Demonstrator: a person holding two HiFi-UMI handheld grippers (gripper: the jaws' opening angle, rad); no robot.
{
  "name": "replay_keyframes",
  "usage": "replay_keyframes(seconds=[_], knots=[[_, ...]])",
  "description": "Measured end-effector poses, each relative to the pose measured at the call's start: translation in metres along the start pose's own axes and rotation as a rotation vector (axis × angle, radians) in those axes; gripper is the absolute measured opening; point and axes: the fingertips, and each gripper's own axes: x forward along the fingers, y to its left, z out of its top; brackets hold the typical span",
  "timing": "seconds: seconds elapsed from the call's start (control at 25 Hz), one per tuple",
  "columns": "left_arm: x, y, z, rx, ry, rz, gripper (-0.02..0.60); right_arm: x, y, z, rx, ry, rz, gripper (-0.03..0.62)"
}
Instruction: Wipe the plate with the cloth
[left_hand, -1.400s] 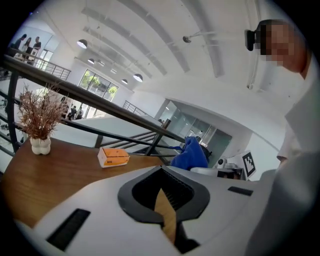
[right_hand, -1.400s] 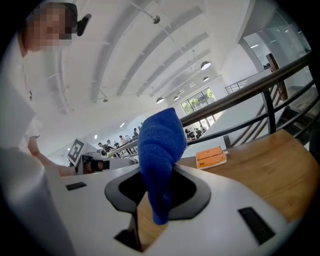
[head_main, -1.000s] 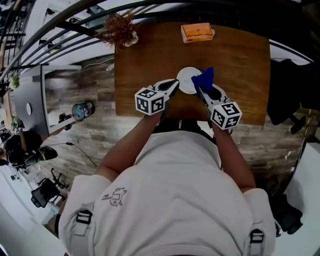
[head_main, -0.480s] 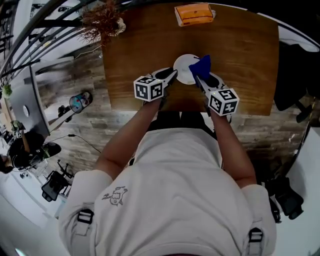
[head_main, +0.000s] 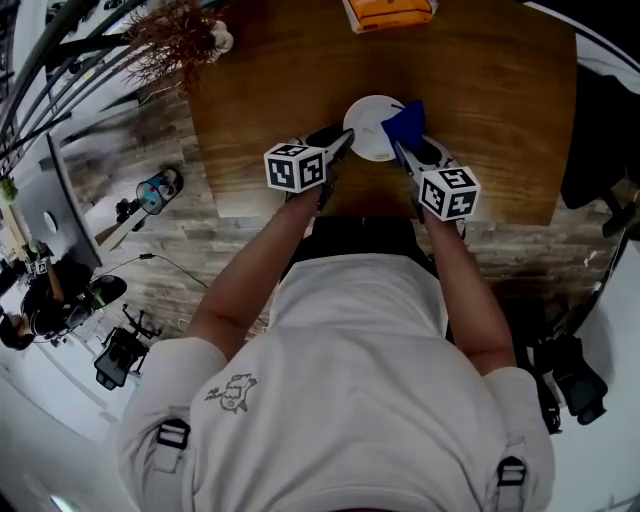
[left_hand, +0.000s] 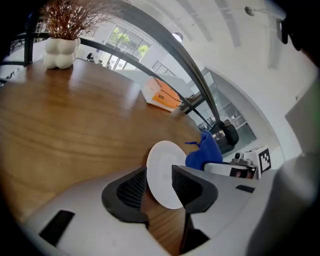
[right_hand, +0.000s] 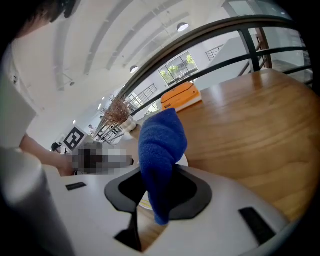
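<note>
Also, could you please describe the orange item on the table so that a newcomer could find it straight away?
Start at the wooden table and look to its far edge, beyond the white plate. There lies the orange package, flat and rectangular. It is the only orange thing on the table.

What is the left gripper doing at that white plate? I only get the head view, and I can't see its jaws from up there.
Observer: The left gripper has its jaws apart. They have just been opening, and the white plate's rim sits between them.
Operator: And the blue cloth?
Observer: The right gripper is shut on the blue cloth. One end stands above the jaws and a fold hangs below them.
</note>
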Motion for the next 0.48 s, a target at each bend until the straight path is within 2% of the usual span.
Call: replay_keyframes(seconds=[0.28, 0.48], knots=[[0.010, 0.011, -0.008, -0.030, 0.007, 0.001, 0.144, 0.013, -0.022, -0.020, 0.008, 0.045, -0.061, 0.100], [0.015, 0.012, -0.014, -0.023, 0.011, -0.007, 0.147, 0.014, -0.023, -0.026, 0.002, 0.039, -0.046, 0.100]])
